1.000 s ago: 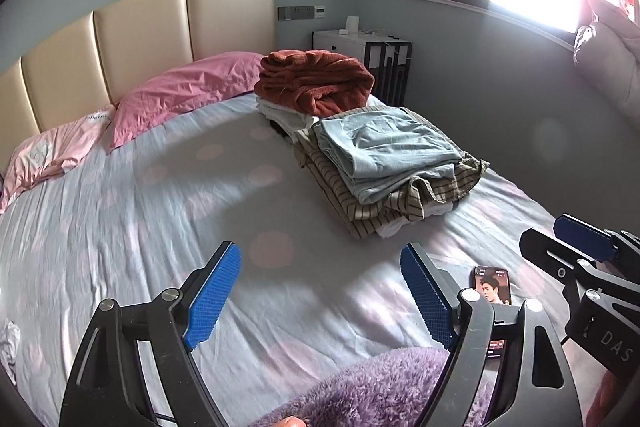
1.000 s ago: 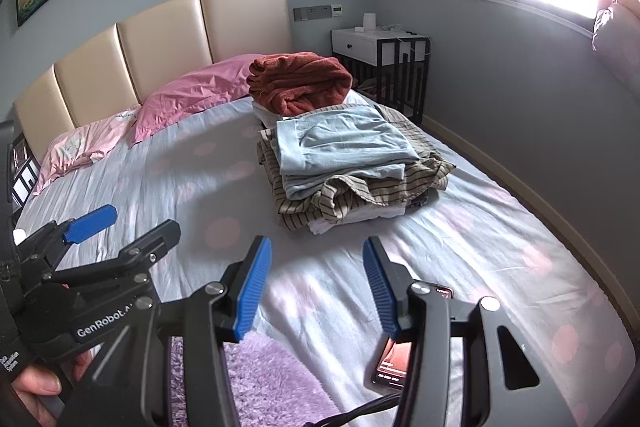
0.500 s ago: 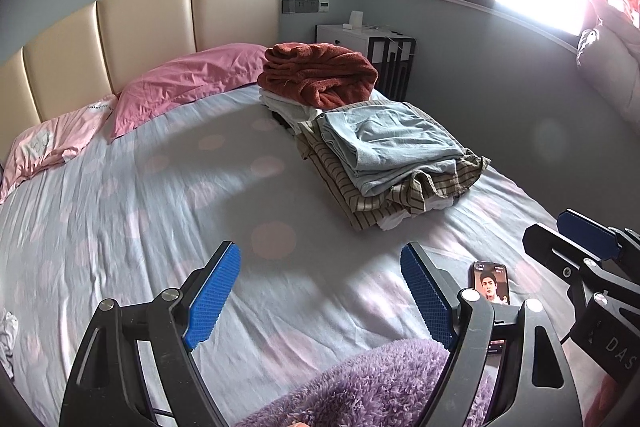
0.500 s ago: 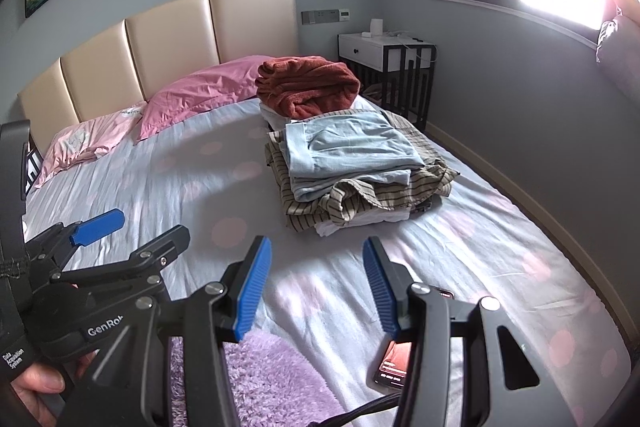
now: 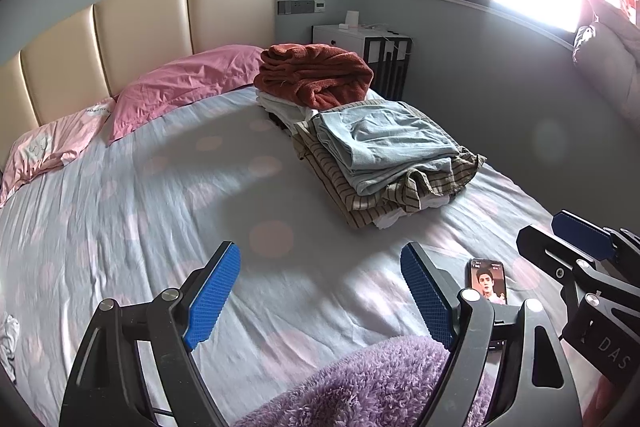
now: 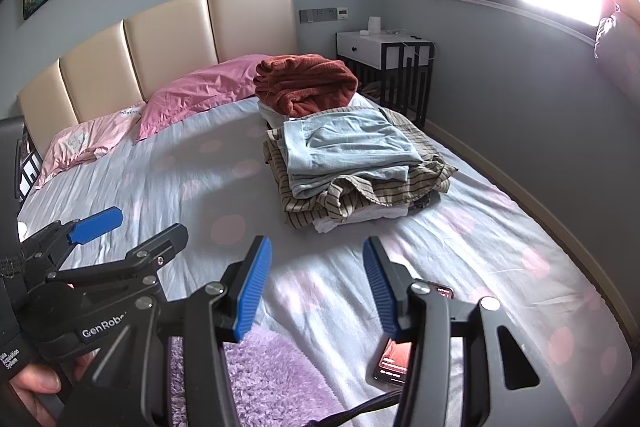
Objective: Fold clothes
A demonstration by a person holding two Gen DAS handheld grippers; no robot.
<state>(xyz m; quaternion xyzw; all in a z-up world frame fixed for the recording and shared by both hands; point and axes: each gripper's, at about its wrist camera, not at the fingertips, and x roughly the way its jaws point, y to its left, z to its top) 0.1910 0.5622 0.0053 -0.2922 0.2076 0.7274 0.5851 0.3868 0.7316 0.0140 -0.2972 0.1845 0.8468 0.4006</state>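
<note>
A fluffy purple garment (image 5: 360,383) (image 6: 264,379) lies on the near edge of the bed, just below both grippers. My left gripper (image 5: 320,249) hovers over the sheet with its blue pads wide apart and nothing between them. To its right, my right gripper (image 6: 316,243) is open less wide and is also empty. Each shows in the other's view: the right gripper (image 5: 556,237) at the right edge, the left gripper (image 6: 136,227) at the left. Further back is a folded pile topped by a light blue garment (image 5: 384,139) (image 6: 344,143) over a striped one (image 5: 360,195). A rust-red fleece (image 5: 316,75) sits on white items behind it.
A phone (image 5: 488,281) (image 6: 394,359) lies screen up on the pale dotted sheet (image 5: 160,207) near my right gripper. Pink pillows (image 5: 180,83) rest against the headboard. A white nightstand (image 5: 360,35) stands by the far right corner, under a bright window. A hand (image 6: 32,383) grips the left tool.
</note>
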